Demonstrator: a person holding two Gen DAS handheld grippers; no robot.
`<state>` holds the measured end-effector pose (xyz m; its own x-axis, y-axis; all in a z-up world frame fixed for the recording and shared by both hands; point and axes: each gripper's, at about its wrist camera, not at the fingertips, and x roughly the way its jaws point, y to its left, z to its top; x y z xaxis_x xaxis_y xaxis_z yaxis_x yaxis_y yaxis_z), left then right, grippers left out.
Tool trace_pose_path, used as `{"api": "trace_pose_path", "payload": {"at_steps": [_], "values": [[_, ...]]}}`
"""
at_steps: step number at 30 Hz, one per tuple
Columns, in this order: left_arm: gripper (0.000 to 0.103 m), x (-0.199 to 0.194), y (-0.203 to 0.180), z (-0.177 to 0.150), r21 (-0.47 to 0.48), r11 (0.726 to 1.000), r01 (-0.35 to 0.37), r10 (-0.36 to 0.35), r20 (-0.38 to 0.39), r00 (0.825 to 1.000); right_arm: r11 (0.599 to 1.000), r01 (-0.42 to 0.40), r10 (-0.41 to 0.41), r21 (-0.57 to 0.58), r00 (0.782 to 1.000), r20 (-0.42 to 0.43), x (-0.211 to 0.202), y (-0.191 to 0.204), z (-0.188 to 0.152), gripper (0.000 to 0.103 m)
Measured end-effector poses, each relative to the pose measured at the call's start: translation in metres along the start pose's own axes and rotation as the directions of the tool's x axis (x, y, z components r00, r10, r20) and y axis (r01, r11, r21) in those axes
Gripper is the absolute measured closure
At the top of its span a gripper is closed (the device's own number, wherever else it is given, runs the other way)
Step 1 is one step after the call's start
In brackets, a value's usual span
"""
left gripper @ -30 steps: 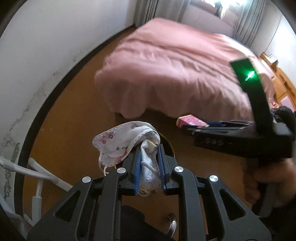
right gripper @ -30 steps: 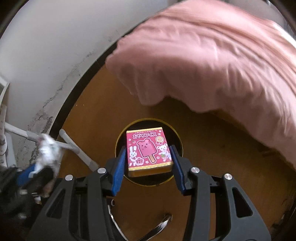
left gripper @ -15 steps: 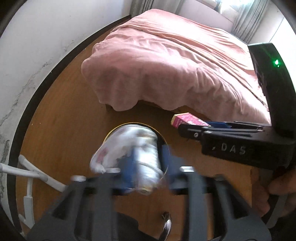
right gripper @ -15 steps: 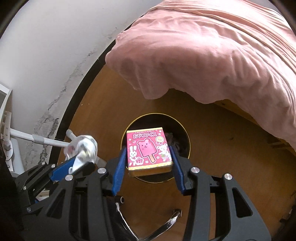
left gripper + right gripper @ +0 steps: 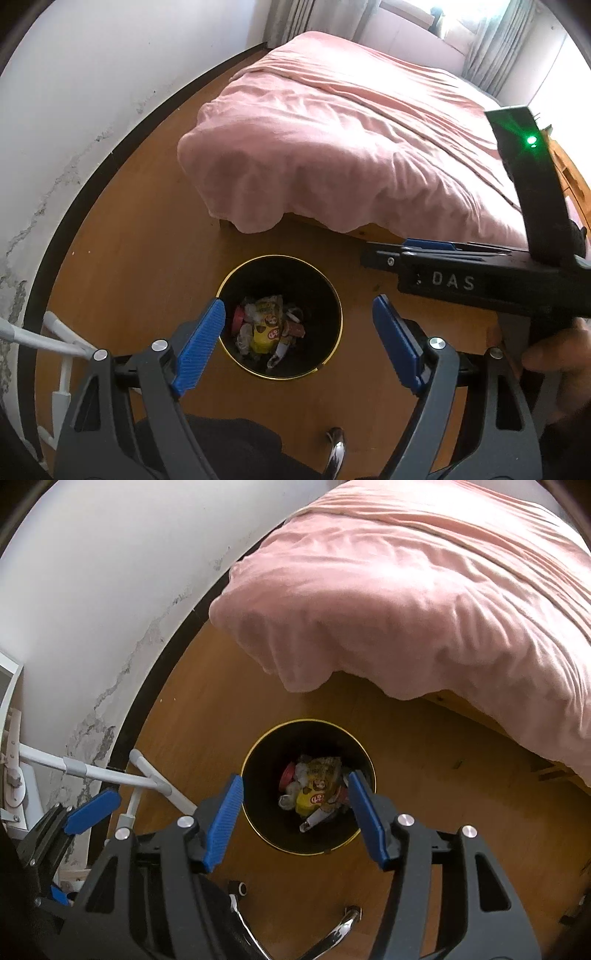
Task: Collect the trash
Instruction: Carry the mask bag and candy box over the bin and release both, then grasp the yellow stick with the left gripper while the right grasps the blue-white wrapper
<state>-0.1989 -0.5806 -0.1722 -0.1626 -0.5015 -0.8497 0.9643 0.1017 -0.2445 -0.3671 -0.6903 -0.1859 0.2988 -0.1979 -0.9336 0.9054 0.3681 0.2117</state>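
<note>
A round black trash bin with a gold rim [image 5: 328, 291] [image 5: 255, 753] stands on the wooden floor by the bed. Mixed trash [image 5: 267, 326] [image 5: 314, 790] lies at its bottom, with a yellow wrapper among it. My left gripper [image 5: 295, 332] is open and empty, held above the bin. My right gripper [image 5: 295, 812] is also open and empty above the bin; it shows side-on in the left wrist view [image 5: 443, 266]. The face mask and the pink ice-cream box are not clearly seen.
A bed with a pink cover [image 5: 351, 147] [image 5: 424, 590] stands just behind the bin. A white wall with a dark skirting [image 5: 92, 110] runs on the left. A white metal frame [image 5: 110, 775] stands left of the bin. A chrome chair leg [image 5: 343, 926] lies below.
My left gripper opened and let go of the face mask. My right gripper opened and let go of the pink ice-cream box. Both grippers now stand empty over the bin.
</note>
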Motion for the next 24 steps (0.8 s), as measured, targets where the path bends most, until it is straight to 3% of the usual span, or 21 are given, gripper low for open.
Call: {"api": "trace_pose_path", "payload": {"at_steps": [5, 10, 12, 13, 16, 18, 21, 23, 24], "values": [[0.021, -0.042, 0.004, -0.001, 0.004, 1.000, -0.024, 0.024, 0.035, 0.999, 0.998, 0.029, -0.027, -0.060, 0.999, 0.035, -0.010, 0.015, -0.001, 0.038], [0.012, -0.132, 0.014, -0.006, 0.035, 0.997, -0.065, 0.060, 0.123, 0.991, 0.987, 0.041, -0.019, -0.157, 0.991, 0.134, -0.048, 0.051, -0.007, 0.034], [0.010, -0.174, 0.029, -0.014, 0.040, 0.993, -0.113, 0.106, 0.160, 0.981, 0.977, 0.021, 0.016, -0.214, 0.985, 0.172, -0.068, 0.076, -0.012, 0.029], [0.010, -0.198, 0.044, -0.021, 0.033, 0.985, -0.171, 0.163, 0.180, 0.970, 0.971, 0.011, 0.035, -0.238, 0.982, 0.186, -0.076, 0.088, -0.014, 0.028], [0.009, -0.257, 0.101, -0.046, -0.033, 0.943, -0.332, 0.331, 0.219, 0.918, 0.934, -0.057, 0.135, -0.352, 0.970, 0.202, -0.101, 0.140, -0.024, 0.027], [0.009, -0.291, 0.154, -0.066, -0.118, 0.894, -0.431, 0.447, 0.197, 0.873, 0.903, -0.084, 0.183, -0.421, 0.962, 0.202, -0.112, 0.174, -0.029, 0.027], [0.009, -0.338, 0.240, -0.104, -0.293, 0.777, -0.557, 0.606, 0.111, 0.787, 0.835, -0.115, 0.247, -0.538, 0.952, 0.179, -0.121, 0.234, -0.042, 0.026], [0.009, -0.361, 0.288, -0.129, -0.383, 0.704, -0.598, 0.663, 0.054, 0.747, 0.773, -0.164, 0.295, -0.613, 0.948, 0.118, -0.122, 0.283, -0.047, 0.026], [0.009, -0.374, 0.319, -0.144, -0.447, 0.635, -0.631, 0.702, -0.008, 0.712, 0.748, -0.186, 0.311, -0.637, 0.946, 0.088, -0.121, 0.304, -0.049, 0.026]]}}
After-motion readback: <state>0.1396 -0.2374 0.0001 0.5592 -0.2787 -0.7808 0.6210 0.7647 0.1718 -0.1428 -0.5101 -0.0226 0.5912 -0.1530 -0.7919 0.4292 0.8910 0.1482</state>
